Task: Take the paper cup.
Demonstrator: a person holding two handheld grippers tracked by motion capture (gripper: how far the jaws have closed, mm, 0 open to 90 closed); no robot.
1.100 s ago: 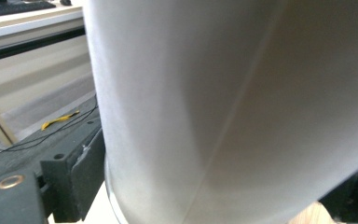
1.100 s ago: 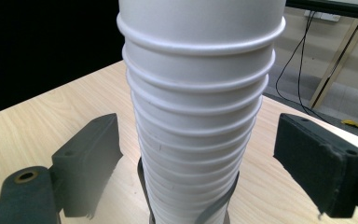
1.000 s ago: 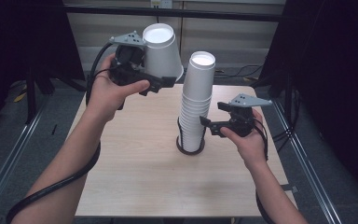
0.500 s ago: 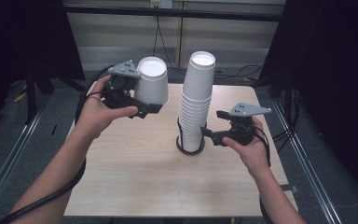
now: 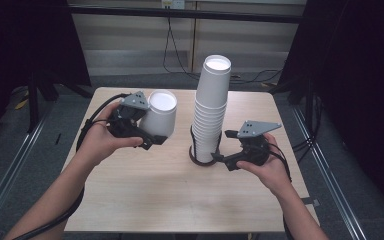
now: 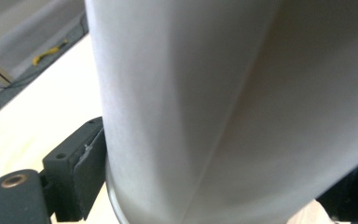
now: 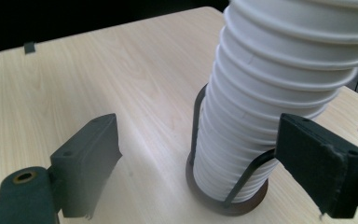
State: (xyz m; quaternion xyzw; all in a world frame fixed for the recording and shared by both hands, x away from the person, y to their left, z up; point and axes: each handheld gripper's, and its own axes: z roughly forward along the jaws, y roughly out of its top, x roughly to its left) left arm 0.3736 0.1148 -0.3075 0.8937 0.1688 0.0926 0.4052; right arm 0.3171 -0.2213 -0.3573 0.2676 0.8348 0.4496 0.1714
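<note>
I am holding a single white paper cup clamped in my left gripper, mouth up and tilted, above the surface left of the stack of paper cups. My right gripper is hovering with jaws apart just right of the stack's wire holder. The stack is standing upright, so this cup is lying beside it, lower than its top. My left gripper view is showing the jaw pad pressing the cup wall; my right gripper view is showing the nested rims

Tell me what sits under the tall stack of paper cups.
The stack of cups stands upside down in a dark wire holder, its round base flat on the wooden table. The cups cover the middle of that base, so what lies there is hidden.
</note>
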